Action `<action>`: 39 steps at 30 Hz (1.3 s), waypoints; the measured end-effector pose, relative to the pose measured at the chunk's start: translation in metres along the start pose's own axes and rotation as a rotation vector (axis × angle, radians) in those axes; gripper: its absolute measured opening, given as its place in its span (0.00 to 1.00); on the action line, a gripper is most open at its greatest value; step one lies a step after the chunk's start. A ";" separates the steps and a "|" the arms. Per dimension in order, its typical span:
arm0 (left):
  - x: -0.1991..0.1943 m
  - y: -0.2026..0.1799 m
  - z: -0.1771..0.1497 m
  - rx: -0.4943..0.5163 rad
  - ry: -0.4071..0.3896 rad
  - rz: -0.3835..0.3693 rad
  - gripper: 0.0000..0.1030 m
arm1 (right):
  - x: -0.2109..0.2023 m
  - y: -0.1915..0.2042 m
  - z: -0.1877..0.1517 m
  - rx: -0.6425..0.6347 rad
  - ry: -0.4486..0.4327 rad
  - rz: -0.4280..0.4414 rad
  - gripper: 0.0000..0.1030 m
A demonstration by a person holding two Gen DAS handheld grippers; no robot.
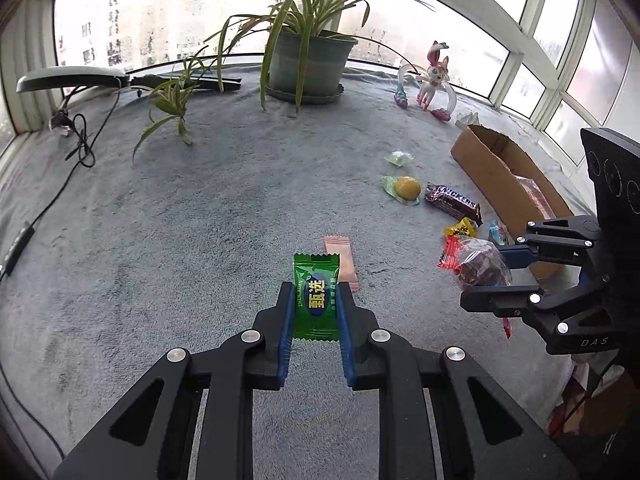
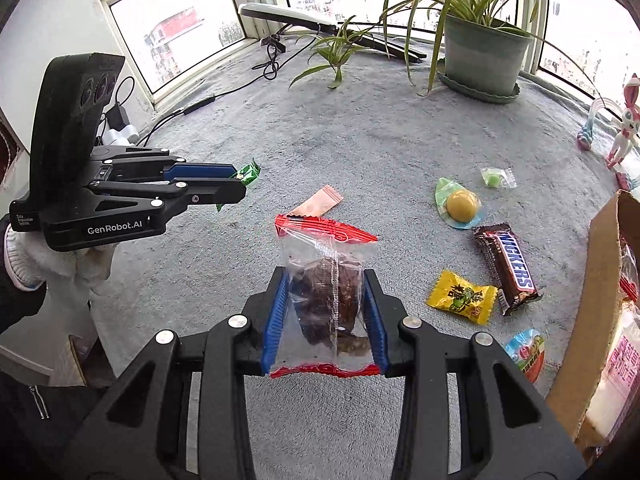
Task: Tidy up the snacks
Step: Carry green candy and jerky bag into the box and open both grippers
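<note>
My left gripper (image 1: pixel 314 294) is shut on a green candy packet (image 1: pixel 316 298) and holds it above the grey carpet; it also shows in the right wrist view (image 2: pixel 236 184) with the green packet (image 2: pixel 248 174) at its tips. My right gripper (image 2: pixel 325 280) is shut on a clear red-edged bag of dark snacks (image 2: pixel 326 292), also seen in the left wrist view (image 1: pixel 476 262). On the carpet lie a pink packet (image 2: pixel 318 202), a Snickers bar (image 2: pixel 508 268), a yellow candy (image 2: pixel 462 298) and a yellow jelly cup (image 2: pixel 460 205).
An open cardboard box (image 2: pixel 600 280) with packets inside stands at the right. A small green candy (image 2: pixel 496 178) and a blue-red packet (image 2: pixel 526 354) lie nearby. A potted plant (image 2: pixel 484 52), a toy figure (image 2: pixel 624 124), a lamp (image 2: pixel 284 14) and cables (image 2: pixel 192 110) sit at the back.
</note>
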State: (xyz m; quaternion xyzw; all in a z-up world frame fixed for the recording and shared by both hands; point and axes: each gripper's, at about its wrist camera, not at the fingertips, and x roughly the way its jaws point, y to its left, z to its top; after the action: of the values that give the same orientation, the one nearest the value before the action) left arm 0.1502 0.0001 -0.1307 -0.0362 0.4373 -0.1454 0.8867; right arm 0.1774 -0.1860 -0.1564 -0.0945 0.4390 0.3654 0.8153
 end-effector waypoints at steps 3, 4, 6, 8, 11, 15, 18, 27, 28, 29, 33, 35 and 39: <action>0.001 -0.013 0.009 0.021 -0.016 -0.022 0.18 | -0.018 -0.016 0.000 0.035 -0.035 -0.031 0.37; 0.001 -0.019 0.012 0.029 -0.023 -0.030 0.18 | -0.025 -0.022 0.000 0.048 -0.047 -0.043 0.37; 0.004 -0.029 0.018 0.036 -0.036 -0.047 0.18 | -0.037 -0.035 -0.002 0.075 -0.069 -0.065 0.37; 0.006 -0.038 0.025 0.039 -0.048 -0.070 0.18 | -0.048 -0.049 -0.003 0.102 -0.087 -0.094 0.37; 0.009 -0.054 0.035 0.053 -0.061 -0.105 0.18 | -0.065 -0.073 -0.006 0.147 -0.108 -0.133 0.37; 0.014 -0.079 0.047 0.083 -0.074 -0.146 0.18 | -0.087 -0.100 -0.009 0.195 -0.130 -0.186 0.37; 0.018 -0.096 0.055 0.095 -0.083 -0.177 0.18 | -0.103 -0.120 -0.012 0.229 -0.148 -0.210 0.37; 0.031 -0.150 0.079 0.133 -0.093 -0.275 0.18 | -0.127 -0.183 -0.021 0.338 -0.159 -0.311 0.37; 0.033 -0.157 0.082 0.141 -0.093 -0.284 0.18 | -0.128 -0.188 -0.022 0.342 -0.156 -0.323 0.37; 0.035 -0.164 0.083 0.147 -0.093 -0.292 0.18 | -0.129 -0.194 -0.023 0.346 -0.152 -0.337 0.37; 0.044 -0.193 0.089 0.178 -0.085 -0.325 0.18 | -0.131 -0.217 -0.027 0.370 -0.138 -0.374 0.37; 0.049 -0.208 0.089 0.193 -0.075 -0.343 0.18 | -0.130 -0.226 -0.027 0.380 -0.128 -0.389 0.37; 0.060 -0.231 0.087 0.210 -0.050 -0.373 0.18 | -0.126 -0.244 -0.030 0.397 -0.105 -0.414 0.37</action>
State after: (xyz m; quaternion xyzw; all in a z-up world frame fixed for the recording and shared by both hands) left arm 0.2005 -0.2438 -0.0793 -0.0274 0.3834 -0.3511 0.8538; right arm 0.2797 -0.4395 -0.1165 -0.0017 0.4305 0.1027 0.8967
